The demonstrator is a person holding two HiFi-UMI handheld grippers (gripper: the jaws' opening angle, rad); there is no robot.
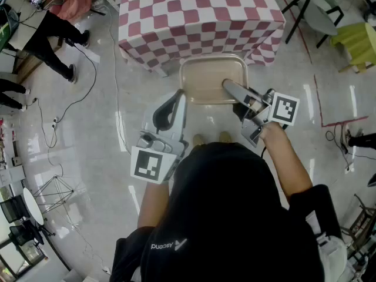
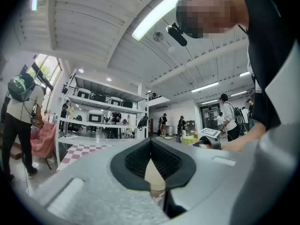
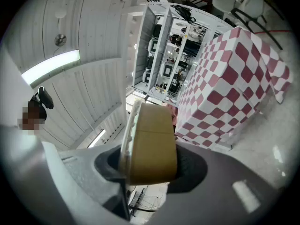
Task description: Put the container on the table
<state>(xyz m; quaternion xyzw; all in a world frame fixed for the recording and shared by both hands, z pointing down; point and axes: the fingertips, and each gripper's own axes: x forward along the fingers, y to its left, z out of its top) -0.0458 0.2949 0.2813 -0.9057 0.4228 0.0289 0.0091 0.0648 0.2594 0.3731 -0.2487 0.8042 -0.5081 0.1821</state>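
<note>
The container (image 1: 211,78) is a shallow beige tray with a clear lid, held above the floor just short of the table (image 1: 194,10) with its red-and-white checked cloth. My right gripper (image 1: 230,88) is shut on the container's right side. In the right gripper view the container (image 3: 152,144) fills the space between the jaws, with the table (image 3: 225,93) beyond it. My left gripper (image 1: 179,98) sits at the container's near-left edge. In the left gripper view its dark pads nearly meet around a beige sliver of the container (image 2: 153,177).
People (image 1: 53,28) stand at the upper left among cables (image 1: 88,81) trailing over the shiny floor. A black-legged chair (image 1: 311,10) and a yellow-green seat (image 1: 358,40) stand to the right of the table. Metal shelving (image 2: 103,111) lines the far wall.
</note>
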